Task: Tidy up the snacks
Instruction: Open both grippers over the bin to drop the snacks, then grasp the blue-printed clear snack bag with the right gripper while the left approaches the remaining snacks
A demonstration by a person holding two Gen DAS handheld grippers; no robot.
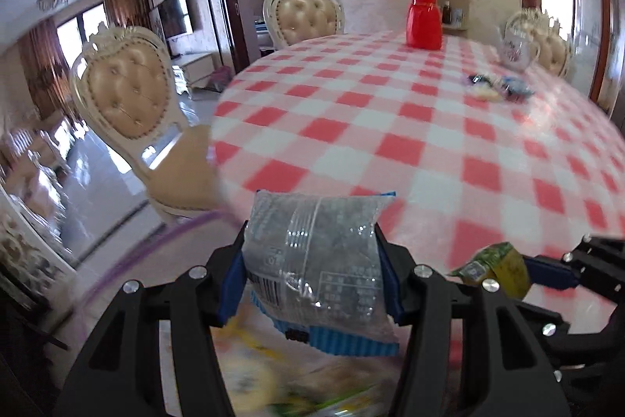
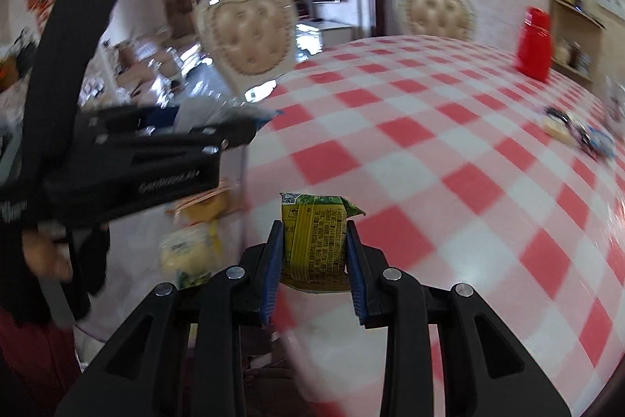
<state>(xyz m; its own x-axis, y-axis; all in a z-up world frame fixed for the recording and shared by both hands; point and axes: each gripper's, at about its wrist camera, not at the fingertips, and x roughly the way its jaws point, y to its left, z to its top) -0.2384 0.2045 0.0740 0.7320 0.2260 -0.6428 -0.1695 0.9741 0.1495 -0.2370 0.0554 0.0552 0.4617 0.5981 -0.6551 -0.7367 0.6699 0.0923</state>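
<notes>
1. Left wrist view: the left tongs are clamped on a clear crinkly plastic snack packet with blue serrated ends, whose printed back faces the camera; the blue pads press both its sides.
2. Beyond it lies the round worktop under a red-and-white checked cloth, filling the frame from centre to 3 o'clock.
3. At 1 o'clock a red plastic lidded jar stands upright on the cloth; near 2 o'clock, a small heap of loose wrapped snacks lies on the cloth, with a white floral teapot just behind it.
4. At 4 o'clock the right tongs show from the side, clamped on a small yellow-green foil snack packet.
5. A cream tufted chair stands at 9 o'clock, beside the worktop edge.
6. Right wrist view: the right tongs grip the yellow-green packet upright, both blue pads touching it, above the checked worktop.
7. At 9 o'clock the left tongs show with the clear packet between them, blurred; a hand is on their handle.
8. The red jar sits at 2 o'clock, the loose snacks at 3 o'clock.
</notes>
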